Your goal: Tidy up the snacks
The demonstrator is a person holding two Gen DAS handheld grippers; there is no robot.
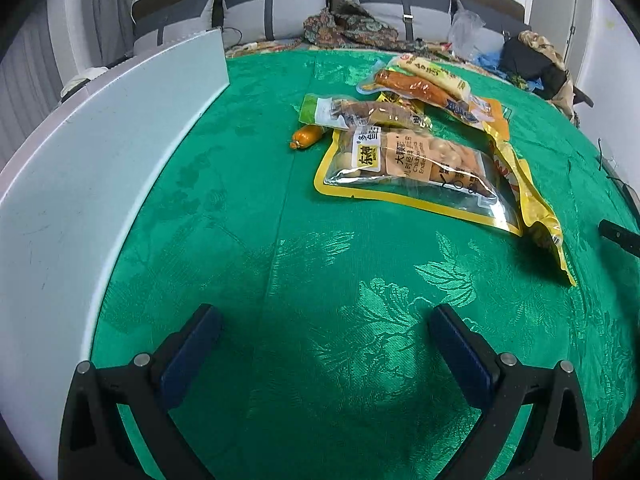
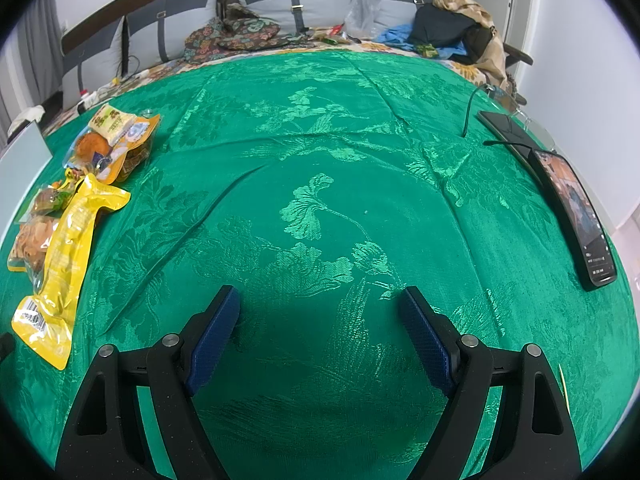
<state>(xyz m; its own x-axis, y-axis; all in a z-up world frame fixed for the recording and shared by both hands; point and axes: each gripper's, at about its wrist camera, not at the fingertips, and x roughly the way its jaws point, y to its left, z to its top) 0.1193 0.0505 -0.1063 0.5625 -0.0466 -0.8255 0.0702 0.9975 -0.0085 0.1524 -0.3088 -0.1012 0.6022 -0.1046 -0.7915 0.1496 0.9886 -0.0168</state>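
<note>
Several snack packs lie in a loose pile on the green cloth point(image 1: 320, 280). In the left wrist view a clear pack with a yellow border point(image 1: 412, 168) lies nearest, a small orange sausage point(image 1: 307, 136) beside it, a green-ended pack point(image 1: 352, 114) and an orange pack point(image 1: 420, 86) behind, and a yellow pouch point(image 1: 532, 204) at the right. My left gripper point(image 1: 324, 320) is open and empty, well short of the pile. In the right wrist view the yellow pouch point(image 2: 64, 256) and other packs point(image 2: 116, 140) lie at the far left. My right gripper point(image 2: 320, 300) is open and empty over bare cloth.
A white box wall point(image 1: 100, 152) stands along the left of the table. A black phone point(image 2: 576, 216) and a cable point(image 2: 472, 108) lie at the right edge. Cushions and clothes point(image 2: 452, 24) sit behind the table.
</note>
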